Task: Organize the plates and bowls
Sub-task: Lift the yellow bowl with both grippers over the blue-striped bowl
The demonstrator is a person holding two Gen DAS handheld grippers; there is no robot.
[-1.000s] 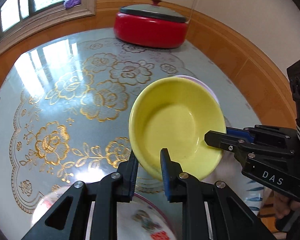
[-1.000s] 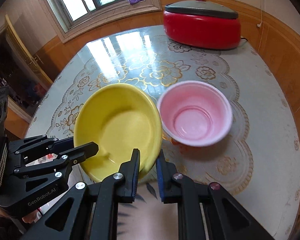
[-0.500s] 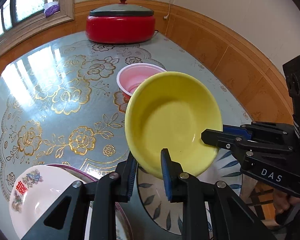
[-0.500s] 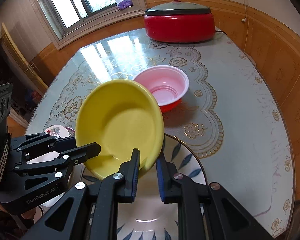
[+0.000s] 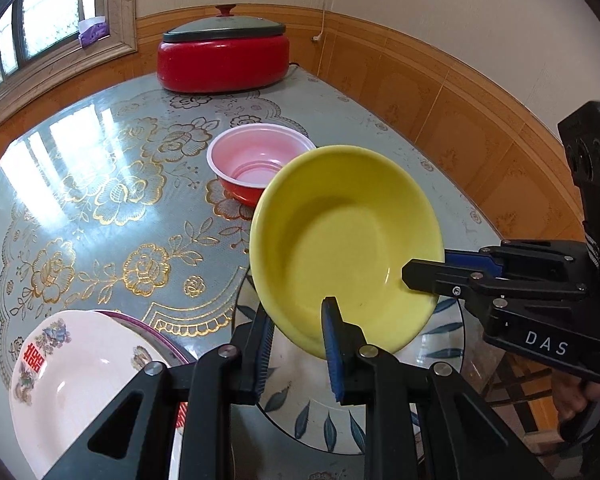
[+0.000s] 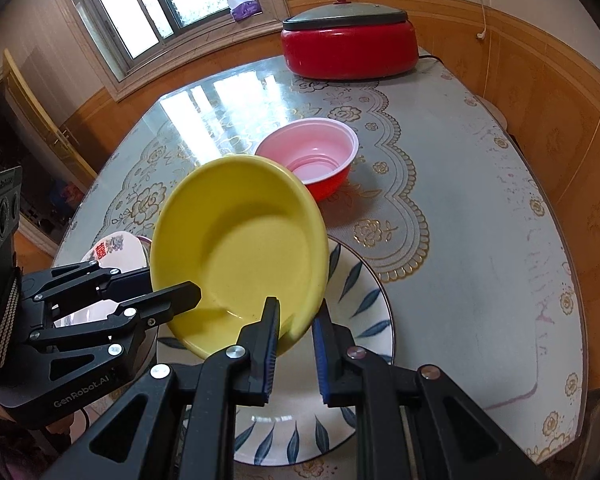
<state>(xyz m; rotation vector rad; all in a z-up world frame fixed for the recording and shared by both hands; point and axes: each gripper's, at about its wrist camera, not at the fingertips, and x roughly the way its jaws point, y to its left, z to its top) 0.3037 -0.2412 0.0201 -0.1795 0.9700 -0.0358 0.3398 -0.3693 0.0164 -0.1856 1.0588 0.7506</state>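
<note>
Yellow bowl (image 5: 346,248) held tilted in the air, empty, gripped at its rim from two sides. Left hand-held gripper (image 5: 296,354) clamped on the near rim, one finger outside the wall and the blue pad (image 5: 332,344) inside. Right hand-held gripper (image 6: 296,346) likewise pinched on the rim at the opposite side, wall between its two fingers. Directly below the bowl, a large white plate with blue leaves (image 6: 356,292), lying flat near the tabletop's front edge, nothing in it; bowl raised clear of it, no contact visible.

Beyond, a pink bowl (image 5: 262,160) with a red outside, upright on the tabletop (image 6: 480,208), empty, partly hidden behind the yellow rim in both views. Off to the left, a white dish with a red character and flower print (image 5: 76,384), empty, sitting on top of another plate with a purple edge (image 5: 156,330), just beside the leaf plate. At the far end, a red electric pot (image 5: 224,62) with a grey lid and red knob, lid on, contents not visible, cord running to the wall. Gold-flowered cloth under glass across the tabletop. On the window sill, a purple tissue pack (image 6: 244,6). Part of a hand (image 5: 576,396) visible on the right gripper's handle at the edge of the left view.
</note>
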